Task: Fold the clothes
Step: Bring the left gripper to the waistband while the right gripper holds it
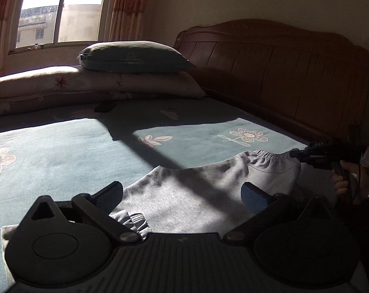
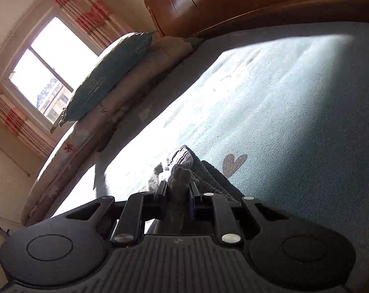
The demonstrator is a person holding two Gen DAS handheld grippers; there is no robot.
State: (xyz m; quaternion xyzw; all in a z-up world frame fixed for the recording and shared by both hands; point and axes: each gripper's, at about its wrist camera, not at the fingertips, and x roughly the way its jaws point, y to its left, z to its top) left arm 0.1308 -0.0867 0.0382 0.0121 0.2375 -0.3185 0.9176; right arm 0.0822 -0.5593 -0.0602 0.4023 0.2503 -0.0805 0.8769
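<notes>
Grey trousers (image 1: 208, 188) lie between wide left fingers (image 1: 110, 196); right fingers (image 2: 193, 195) pinch the waistband (image 2: 182, 175)

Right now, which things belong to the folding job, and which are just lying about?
Job:
- grey sweatpants
- right gripper, shut on their waistband
- left gripper, open over them

Lying about:
- teal pillow
- floral pillow
- dark flat object

Grey trousers (image 1: 196, 190): soft matt fleecy cloth, gathered elastic waistband | bedsheet (image 1: 62, 151): teal matt woven cloth, printed flowers | headboard (image 1: 282, 73): glossy varnished wood | left gripper (image 1: 182, 195): matt black plastic, blue ribbed pads (image 1: 251, 195), metal rivets
</notes>
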